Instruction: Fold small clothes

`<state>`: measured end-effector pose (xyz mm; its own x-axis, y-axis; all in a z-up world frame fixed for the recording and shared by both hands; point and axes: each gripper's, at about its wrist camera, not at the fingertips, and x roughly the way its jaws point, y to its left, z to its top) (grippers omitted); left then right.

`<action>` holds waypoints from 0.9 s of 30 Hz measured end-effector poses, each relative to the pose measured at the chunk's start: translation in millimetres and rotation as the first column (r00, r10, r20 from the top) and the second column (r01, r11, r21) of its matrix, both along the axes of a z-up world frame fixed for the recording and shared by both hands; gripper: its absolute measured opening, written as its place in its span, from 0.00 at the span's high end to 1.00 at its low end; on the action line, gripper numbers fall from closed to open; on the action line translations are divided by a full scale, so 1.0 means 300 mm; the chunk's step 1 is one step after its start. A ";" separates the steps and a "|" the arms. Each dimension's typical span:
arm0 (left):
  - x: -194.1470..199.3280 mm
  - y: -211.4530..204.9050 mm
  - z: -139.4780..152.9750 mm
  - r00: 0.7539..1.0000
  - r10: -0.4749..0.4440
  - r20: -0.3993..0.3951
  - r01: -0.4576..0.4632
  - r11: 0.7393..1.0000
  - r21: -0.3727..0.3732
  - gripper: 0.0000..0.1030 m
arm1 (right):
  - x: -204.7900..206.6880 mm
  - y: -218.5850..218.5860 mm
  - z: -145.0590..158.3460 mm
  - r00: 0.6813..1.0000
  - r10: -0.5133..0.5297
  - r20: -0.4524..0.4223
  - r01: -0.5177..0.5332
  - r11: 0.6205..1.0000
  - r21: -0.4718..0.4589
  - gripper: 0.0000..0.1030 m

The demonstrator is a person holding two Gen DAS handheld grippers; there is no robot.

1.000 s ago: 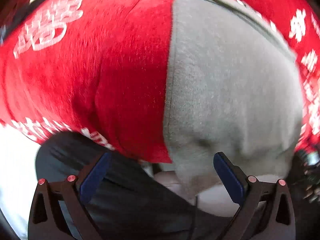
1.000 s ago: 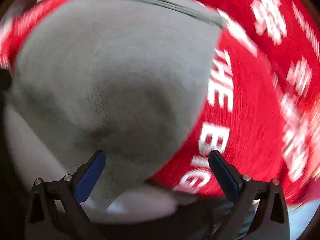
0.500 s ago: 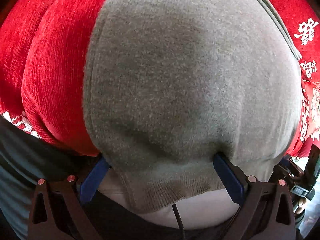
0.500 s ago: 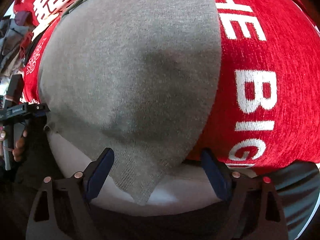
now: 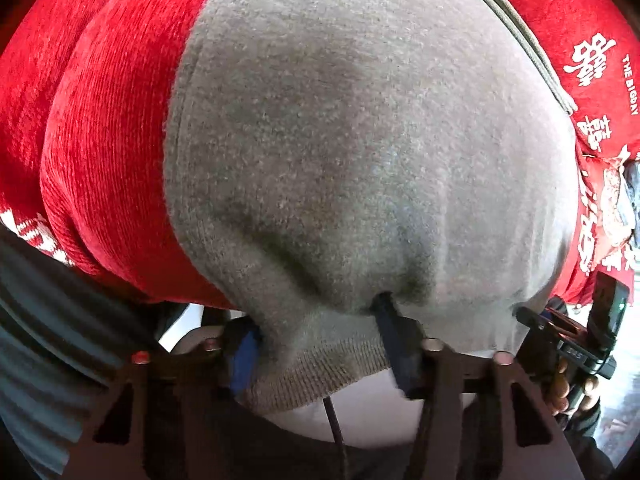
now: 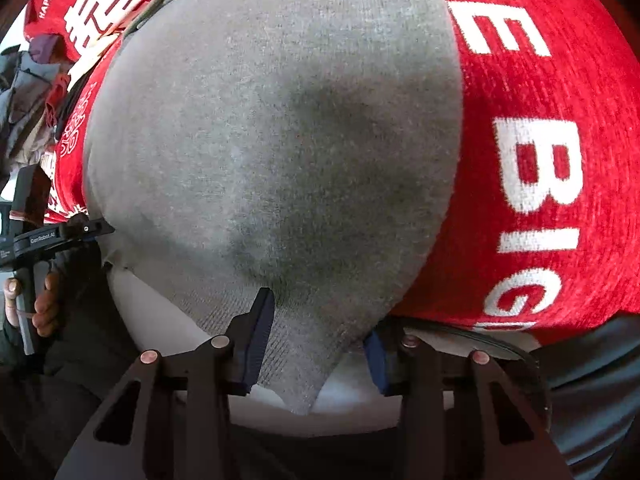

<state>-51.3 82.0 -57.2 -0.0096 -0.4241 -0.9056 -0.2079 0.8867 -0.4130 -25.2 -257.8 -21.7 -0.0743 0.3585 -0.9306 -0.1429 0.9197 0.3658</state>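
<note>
The grey knit garment [image 5: 360, 152] lies spread on a red cloth with white lettering [image 5: 108, 132], and its ribbed hem hangs over the cloth's near edge. The garment runs lengthwise from that hem to a darker trimmed edge at the far side. The left gripper [image 5: 320, 344] is closed on the hem's left part, blue pads [image 5: 242, 356] pressing bunched fabric between them. The right gripper [image 6: 316, 348] is clamped on the hem's right corner, which droops to a point between its pads [image 6: 258, 344]. In the right wrist view (at its left border) the person's left hand [image 6: 36, 300] grasps a gripper handle. No containers appear.
</note>
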 end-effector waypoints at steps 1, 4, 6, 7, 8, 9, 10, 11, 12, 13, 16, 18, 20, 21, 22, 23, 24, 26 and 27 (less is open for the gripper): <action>0.004 0.027 -0.004 1.000 -0.006 -0.003 0.006 1.000 -0.022 0.79 | -0.002 0.003 0.008 1.000 0.012 0.008 -0.013 1.000 0.021 0.94; -0.014 0.053 -0.006 1.000 -0.010 0.001 0.010 0.999 -0.039 0.88 | -0.004 0.006 0.043 0.998 0.035 0.054 -0.038 0.998 0.051 0.94; -0.023 0.066 0.004 1.000 -0.012 0.003 0.012 0.999 -0.041 0.89 | -0.007 0.005 0.070 0.996 0.046 0.083 -0.051 0.997 0.059 0.94; -0.024 0.072 0.020 1.000 -0.012 0.005 0.012 0.999 -0.043 0.89 | -0.008 0.002 0.080 0.995 0.047 0.091 -0.053 0.996 0.067 0.94; -0.024 0.074 0.038 1.000 -0.011 0.012 0.012 0.999 -0.047 0.89 | -0.013 -0.008 0.094 0.994 0.047 0.100 -0.055 0.996 0.076 0.94; -0.028 0.082 0.051 1.000 -0.012 0.021 0.013 0.999 -0.049 0.89 | 0.003 -0.017 0.096 0.993 0.045 0.109 -0.054 0.995 0.085 0.94; -0.023 0.083 0.059 0.999 -0.010 0.032 0.012 0.999 -0.052 0.89 | 0.005 -0.028 0.109 0.992 0.040 0.123 -0.052 0.994 0.096 0.94; -0.027 0.090 0.072 0.999 -0.005 0.050 0.008 0.998 -0.064 0.89 | 0.003 -0.048 0.125 0.990 0.034 0.135 -0.049 0.993 0.108 0.94; -0.029 0.098 0.086 0.997 0.006 0.078 0.000 0.996 -0.087 0.89 | 0.008 -0.058 0.136 0.989 0.024 0.147 -0.043 0.991 0.125 0.94; -0.026 0.113 0.090 0.995 0.014 0.094 -0.004 0.995 -0.103 0.89 | 0.014 -0.072 0.151 0.986 0.008 0.166 -0.033 0.988 0.152 0.94; -0.026 0.147 0.076 0.992 0.037 0.117 -0.024 0.994 -0.108 0.89 | 0.028 -0.085 0.161 0.982 -0.022 0.190 -0.012 0.985 0.174 0.94; -0.039 0.170 0.067 0.994 0.055 0.099 -0.042 0.991 -0.130 0.89 | 0.042 -0.099 0.146 0.982 -0.032 0.184 0.001 0.986 0.168 0.94; -0.057 0.185 0.095 0.990 0.057 0.131 -0.039 0.990 -0.139 0.89 | 0.043 -0.099 0.157 0.980 -0.039 0.195 0.004 0.984 0.176 0.94; -0.068 0.185 0.121 0.986 0.049 0.160 -0.027 0.991 -0.135 0.89 | 0.038 -0.094 0.172 0.977 -0.038 0.209 -0.002 0.983 0.185 0.94; -0.076 0.187 0.149 0.981 0.038 0.192 -0.013 0.991 -0.131 0.89 | 0.031 -0.091 0.190 0.974 -0.033 0.224 -0.011 0.981 0.195 0.94; -0.089 0.190 0.179 0.974 0.025 0.227 0.005 0.991 -0.130 0.89 | 0.022 -0.093 0.210 0.970 -0.026 0.242 -0.026 0.977 0.210 0.94; -0.098 0.191 0.201 0.967 0.013 0.254 0.021 0.991 -0.130 0.90 | 0.013 -0.092 0.235 0.964 -0.016 0.267 -0.047 0.973 0.226 0.94; -0.106 0.187 0.221 0.958 -0.014 0.286 0.047 0.993 -0.108 0.90 | 0.004 -0.091 0.260 0.955 -0.004 0.296 -0.067 0.971 0.231 0.94; -0.096 0.176 0.215 0.960 -0.020 0.280 0.046 0.995 -0.087 0.90 | 0.003 -0.094 0.259 0.953 0.000 0.302 -0.070 0.973 0.221 0.94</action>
<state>-80.0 134.9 7.4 0.2217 -0.5089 -0.8318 -0.0440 0.8469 -0.5299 -24.3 -285.9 56.0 0.1774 0.5648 -0.8059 -0.3078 0.8097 0.4997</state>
